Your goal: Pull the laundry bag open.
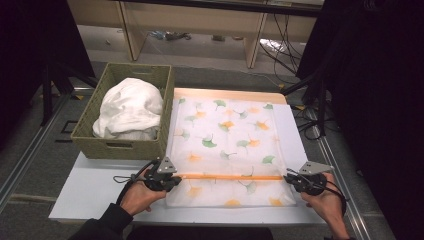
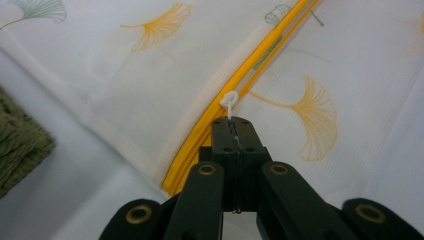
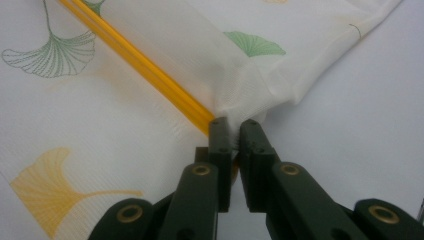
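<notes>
A white mesh laundry bag (image 1: 227, 150) printed with green and orange ginkgo leaves lies flat on the table. An orange zipper (image 1: 230, 177) runs across its near part. At the zipper's left end my left gripper (image 1: 172, 181) is shut on the white zipper pull (image 2: 229, 100), its jaws pressed together. My right gripper (image 1: 290, 181) pinches the bag's edge (image 3: 235, 107) at the zipper's right end, with white fabric bunched between the jaws. The zipper (image 2: 240, 85) and the zipper (image 3: 140, 65) both look closed along the length I see.
A green woven basket (image 1: 125, 145) holding crumpled white cloth (image 1: 130, 107) stands at the table's back left, touching the bag's left edge. The white tabletop (image 1: 85, 190) has bare room at front left. Cables and shelving lie on the floor beyond.
</notes>
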The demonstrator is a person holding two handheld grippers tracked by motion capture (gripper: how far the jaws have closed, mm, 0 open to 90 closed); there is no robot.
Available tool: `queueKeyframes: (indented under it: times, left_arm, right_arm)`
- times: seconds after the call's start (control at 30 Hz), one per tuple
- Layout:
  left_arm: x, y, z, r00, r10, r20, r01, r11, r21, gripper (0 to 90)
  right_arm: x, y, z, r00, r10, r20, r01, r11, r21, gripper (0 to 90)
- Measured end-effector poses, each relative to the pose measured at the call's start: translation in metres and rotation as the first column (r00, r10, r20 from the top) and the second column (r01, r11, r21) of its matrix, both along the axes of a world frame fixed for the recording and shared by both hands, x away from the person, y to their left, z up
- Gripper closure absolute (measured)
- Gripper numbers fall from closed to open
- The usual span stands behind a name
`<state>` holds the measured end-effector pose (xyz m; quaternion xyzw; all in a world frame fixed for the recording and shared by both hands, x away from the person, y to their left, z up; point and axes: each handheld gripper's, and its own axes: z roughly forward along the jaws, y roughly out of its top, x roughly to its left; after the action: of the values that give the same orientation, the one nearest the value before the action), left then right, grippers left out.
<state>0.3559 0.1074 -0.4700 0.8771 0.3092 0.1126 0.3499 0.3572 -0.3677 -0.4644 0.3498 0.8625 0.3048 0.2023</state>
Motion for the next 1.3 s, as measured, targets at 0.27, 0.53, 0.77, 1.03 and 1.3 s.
queueKeyframes:
  times: [0.27, 0.53, 0.77, 1.03, 1.3]
  left_arm:
    - [-0.003, 0.021, -0.003, 0.9989, 0.046, -0.001, -0.046, 0.9989, 0.002, 89.5]
    - [-0.003, 0.03, -0.004, 0.9985, 0.054, -0.001, -0.054, 0.9985, 0.006, 89.5]
    - [0.0, 0.032, -0.006, 0.9961, 0.086, -0.018, -0.086, 0.9963, 0.006, 89.5]
    - [-0.003, 0.027, -0.005, 0.9988, 0.046, -0.02, -0.046, 0.9989, 0.013, 89.2]
    - [-0.003, 0.02, -0.01, 0.9985, 0.049, -0.023, -0.049, 0.9986, 0.021, 84.5]
  right_arm:
    - [0.002, -0.002, -0.002, 1.0, 0.006, 0.006, -0.006, 1.0, 0.001, 86.0]
    - [0.002, -0.002, -0.002, 1.0, -0.002, -0.002, 0.002, 1.0, -0.001, 86.0]
    - [0.001, -0.003, -0.003, 0.9995, -0.028, -0.014, 0.028, 0.9996, 0.003, 86.0]
    - [0.0, -0.006, -0.004, 0.9986, -0.04, -0.033, 0.04, 0.9992, -0.006, 84.9]
    - [0.001, -0.008, -0.004, 0.9959, -0.089, -0.015, 0.089, 0.996, -0.008, 59.8]
